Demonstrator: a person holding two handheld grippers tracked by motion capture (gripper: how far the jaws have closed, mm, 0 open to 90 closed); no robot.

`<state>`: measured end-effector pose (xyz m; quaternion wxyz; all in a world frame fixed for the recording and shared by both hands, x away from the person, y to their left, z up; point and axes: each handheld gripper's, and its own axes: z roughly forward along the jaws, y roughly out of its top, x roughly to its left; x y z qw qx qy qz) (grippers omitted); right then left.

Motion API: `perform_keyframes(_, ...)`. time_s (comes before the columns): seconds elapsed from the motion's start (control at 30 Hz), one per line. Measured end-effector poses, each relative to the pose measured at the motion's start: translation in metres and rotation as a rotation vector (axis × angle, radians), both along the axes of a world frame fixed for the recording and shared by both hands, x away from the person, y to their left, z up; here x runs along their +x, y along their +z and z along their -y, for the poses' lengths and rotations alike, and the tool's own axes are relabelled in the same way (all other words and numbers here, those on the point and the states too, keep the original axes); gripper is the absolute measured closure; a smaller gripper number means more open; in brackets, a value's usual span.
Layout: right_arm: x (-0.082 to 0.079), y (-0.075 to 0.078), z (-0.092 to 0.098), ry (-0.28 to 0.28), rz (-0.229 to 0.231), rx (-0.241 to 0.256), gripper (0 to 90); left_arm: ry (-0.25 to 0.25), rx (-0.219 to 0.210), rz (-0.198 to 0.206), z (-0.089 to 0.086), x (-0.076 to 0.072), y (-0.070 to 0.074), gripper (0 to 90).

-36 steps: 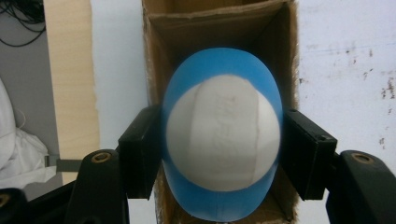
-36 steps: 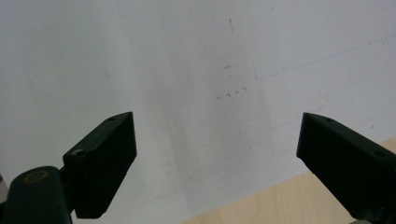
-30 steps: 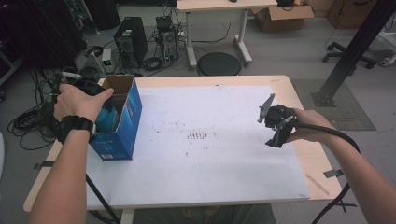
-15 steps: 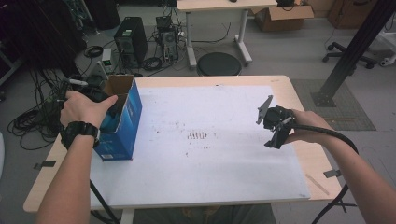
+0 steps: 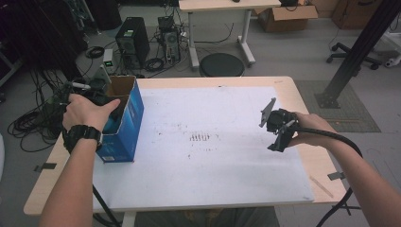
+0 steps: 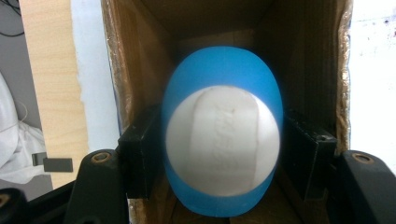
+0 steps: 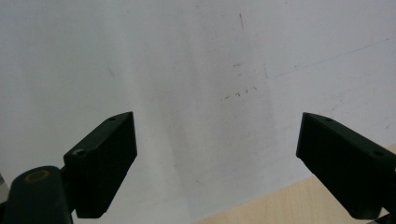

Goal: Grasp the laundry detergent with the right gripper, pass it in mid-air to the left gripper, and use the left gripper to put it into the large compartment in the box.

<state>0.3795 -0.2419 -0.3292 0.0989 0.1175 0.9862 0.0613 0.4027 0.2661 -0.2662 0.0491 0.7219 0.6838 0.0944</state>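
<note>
Left gripper view has your left tongs (image 6: 219,154) clamped on the blue egg (image 6: 222,130) inside the cardboard box (image 6: 140,70), walls tight both sides. Your right tongs (image 7: 215,168) hang released over bare desk (image 5: 213,184).

The high view is looking forward and down on the whole worktop (image 5: 293,94) from above the person's side. The left claw's camera is peering close into the open cardboard box (image 6: 140,70), which is standing at the high view's left (image 5: 124,90). The right claw's camera is facing the white sheet (image 7: 187,70) closely, near its edge.
</note>
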Motion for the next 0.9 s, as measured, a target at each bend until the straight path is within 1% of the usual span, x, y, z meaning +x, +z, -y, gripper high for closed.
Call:
perform_keyframes(0.43, -0.0021, -0.0023, 0.0019, 0.003, -0.004, 0.001, 12.3, -0.006, 0.002, -0.006, 0.0011, 0.0010, -0.0012, 37.6)
perform_keyframes(0.63, -0.0024, -0.0022, 0.0023, 0.001, -0.004, 0.000, 12.3, -0.007, -0.002, -0.001, 0.0017, 0.0012, -0.0017, 37.4)
perform_keyframes(0.77, -0.0024, -0.0026, 0.0034, -0.007, -0.005, -0.004, 12.3, -0.014, -0.015, -0.005, 0.0015, 0.0013, -0.0012, 37.2)
perform_keyframes(0.87, -0.0019, -0.0025, 0.0039, -0.006, -0.003, -0.003, 12.3, -0.019, -0.014, -0.012, 0.0023, 0.0013, -0.0006, 37.2)
perform_keyframes(0.9, -0.0018, -0.0023, 0.0040, -0.005, -0.003, -0.002, 12.3, -0.024, -0.016, -0.017, 0.0032, 0.0015, 0.0000, 35.8)
